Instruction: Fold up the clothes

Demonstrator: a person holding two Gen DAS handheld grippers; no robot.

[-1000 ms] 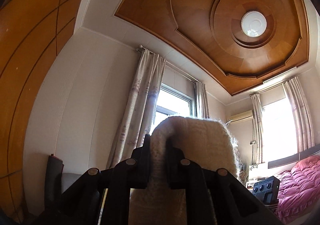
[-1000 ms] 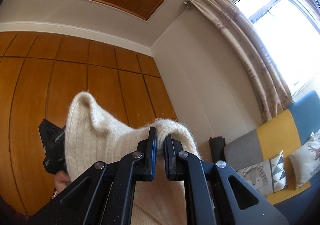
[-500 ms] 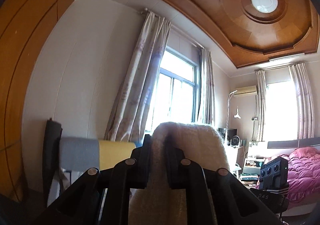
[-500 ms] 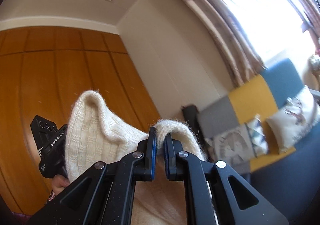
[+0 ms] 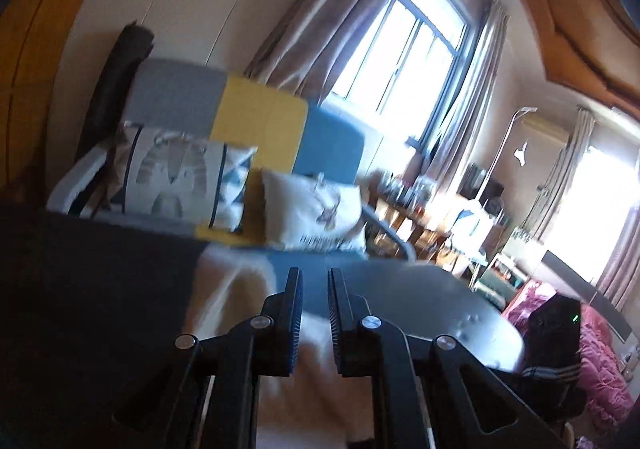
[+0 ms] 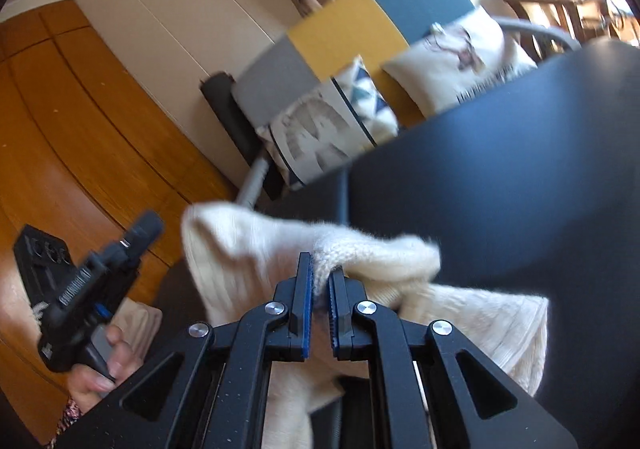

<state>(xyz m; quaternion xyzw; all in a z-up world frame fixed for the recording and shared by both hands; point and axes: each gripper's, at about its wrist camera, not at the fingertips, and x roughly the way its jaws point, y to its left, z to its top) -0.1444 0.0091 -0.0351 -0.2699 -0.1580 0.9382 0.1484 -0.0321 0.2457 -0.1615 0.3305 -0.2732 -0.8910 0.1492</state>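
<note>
Now your right gripper (image 6: 320, 281) pinches the cream sweater's (image 6: 248, 249) top edge over the dark table's (image 6: 500, 177) near edge, while your left gripper (image 5: 314, 289) hangs parted and empty above it.

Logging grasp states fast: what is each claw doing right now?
Left claw: open, holding nothing, above the cream sweater.
Right claw: shut on the cream sweater.

The cream knit sweater (image 6: 256, 249) lies crumpled over the dark table (image 6: 520, 177), one ribbed fold pinched at the right gripper's (image 6: 319, 281) tips, cloth trailing beneath.
</note>
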